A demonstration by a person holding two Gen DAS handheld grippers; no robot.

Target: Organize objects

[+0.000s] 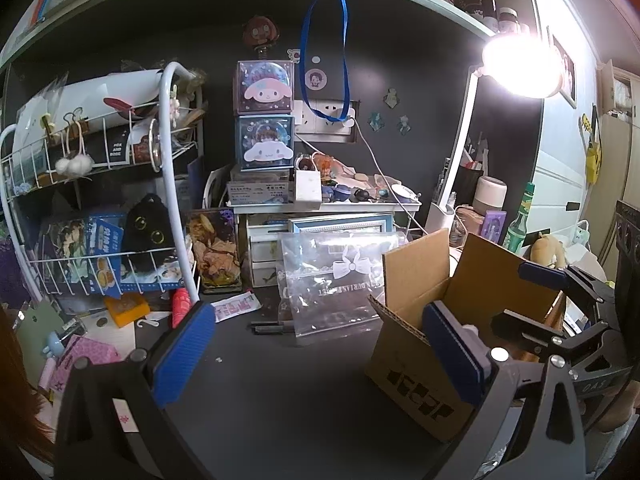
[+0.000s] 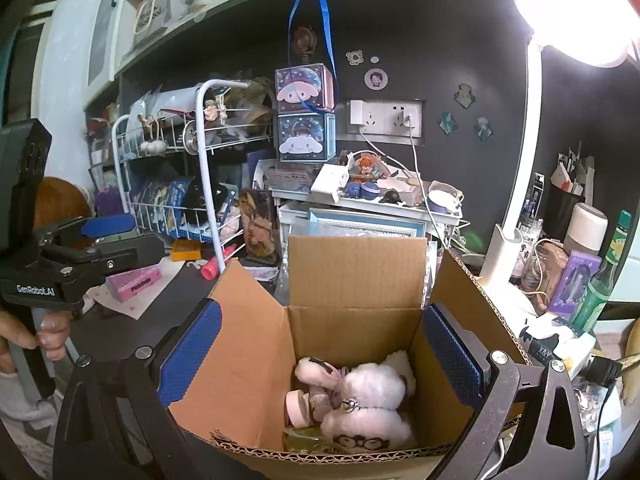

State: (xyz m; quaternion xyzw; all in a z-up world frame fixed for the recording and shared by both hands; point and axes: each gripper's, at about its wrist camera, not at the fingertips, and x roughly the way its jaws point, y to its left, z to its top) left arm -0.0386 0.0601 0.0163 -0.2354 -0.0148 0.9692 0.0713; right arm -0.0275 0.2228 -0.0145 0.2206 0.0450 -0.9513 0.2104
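Cardboard box (image 2: 352,280) holds plush toys (image 2: 372,404); right gripper (image 2: 320,356) wide above it, left gripper (image 1: 320,356) wide, both w/ nothing held.

I'm seeing bare desk (image 1: 256,392) lying open at lower centre; the cardboard box (image 1: 416,344) is blocking the right, its flaps walling the opening.

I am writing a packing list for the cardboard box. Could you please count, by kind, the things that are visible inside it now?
Plush toys: 2, white and fluffy, one with glasses.
Tape rolls: 1, pinkish.
Other items: some lie beneath, too hidden to count.
Total: 3 countable things in the box.
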